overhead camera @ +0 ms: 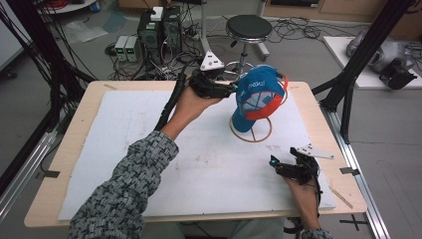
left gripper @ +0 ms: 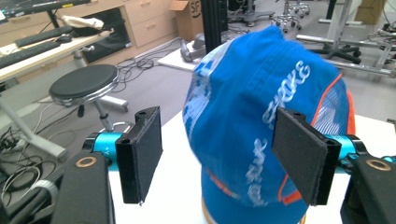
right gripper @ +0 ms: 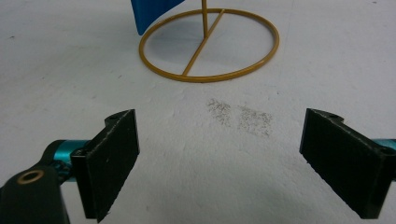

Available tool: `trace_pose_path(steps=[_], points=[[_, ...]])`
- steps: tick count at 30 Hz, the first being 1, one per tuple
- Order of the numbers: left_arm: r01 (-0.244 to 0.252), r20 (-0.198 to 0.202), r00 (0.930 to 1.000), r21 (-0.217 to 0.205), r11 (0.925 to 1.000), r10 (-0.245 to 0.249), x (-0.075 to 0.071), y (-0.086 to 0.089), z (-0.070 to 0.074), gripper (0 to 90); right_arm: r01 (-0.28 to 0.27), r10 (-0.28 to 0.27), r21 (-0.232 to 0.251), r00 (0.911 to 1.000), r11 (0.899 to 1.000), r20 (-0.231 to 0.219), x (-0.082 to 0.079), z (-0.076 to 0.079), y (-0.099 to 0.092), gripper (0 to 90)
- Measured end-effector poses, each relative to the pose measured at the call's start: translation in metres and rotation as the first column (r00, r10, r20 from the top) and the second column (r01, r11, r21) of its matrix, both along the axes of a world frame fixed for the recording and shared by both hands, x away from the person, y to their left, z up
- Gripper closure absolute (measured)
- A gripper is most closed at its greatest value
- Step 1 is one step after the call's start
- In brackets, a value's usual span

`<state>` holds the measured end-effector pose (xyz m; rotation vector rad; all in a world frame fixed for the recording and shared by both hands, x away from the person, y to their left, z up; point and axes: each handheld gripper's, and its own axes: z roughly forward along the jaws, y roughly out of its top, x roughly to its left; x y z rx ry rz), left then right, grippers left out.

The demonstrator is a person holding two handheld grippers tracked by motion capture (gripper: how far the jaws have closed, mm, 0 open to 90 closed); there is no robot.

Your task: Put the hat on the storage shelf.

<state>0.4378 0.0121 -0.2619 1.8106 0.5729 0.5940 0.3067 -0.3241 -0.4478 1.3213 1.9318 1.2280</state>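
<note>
White-topped table (overhead camera: 149,164) under me: blue cap (overhead camera: 259,97) sits hung on its gold wire stand (overhead camera: 251,130), so hanging looks done; my left gripper (left gripper: 219,154) stands apart around it, unpressed; right gripper (right gripper: 219,163) apart, resting near, only withdrawal left.

My wooden table (overhead camera: 64,149) carries a white mat (overhead camera: 149,149) across most of its top; on that mat stands a gold wire stand (overhead camera: 251,130) — its ring base (right gripper: 210,42) flat.
</note>
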Motion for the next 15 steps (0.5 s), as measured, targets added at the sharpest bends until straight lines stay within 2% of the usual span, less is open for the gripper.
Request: trace_pose_path(steps=[2, 4, 9, 15], points=[[-0.008, -0.004, 1.0000, 0.000, 1.0000, 0.008, -0.003, 0.008, -0.002, 33.1, 0.000, 0.000, -0.001, 1.0000, 1.000, 0.000, 0.000, 0.000, 0.000, 10.9], [-0.019, 0.009, 0.9998, 0.014, 0.9997, 0.018, -0.006, 0.017, -0.005, 33.1, 0.000, 0.000, -0.004, 1.0000, 1.000, 0.002, 0.000, 0.000, 0.000, 11.0], [-0.041, 0.014, 0.9991, 0.008, 0.9991, 0.041, -0.016, 0.040, -0.009, 32.4, -0.002, 0.002, -0.004, 1.0000, 1.000, -0.004, 0.000, 0.000, 0.000, 10.9], [-0.086, 0.023, 0.9960, -0.023, 0.9960, 0.086, -0.028, 0.072, -0.017, 29.0, 0.001, -0.001, -0.004, 1.0000, 1.000, -0.007, 0.001, 0.000, 0.001, 11.0]])
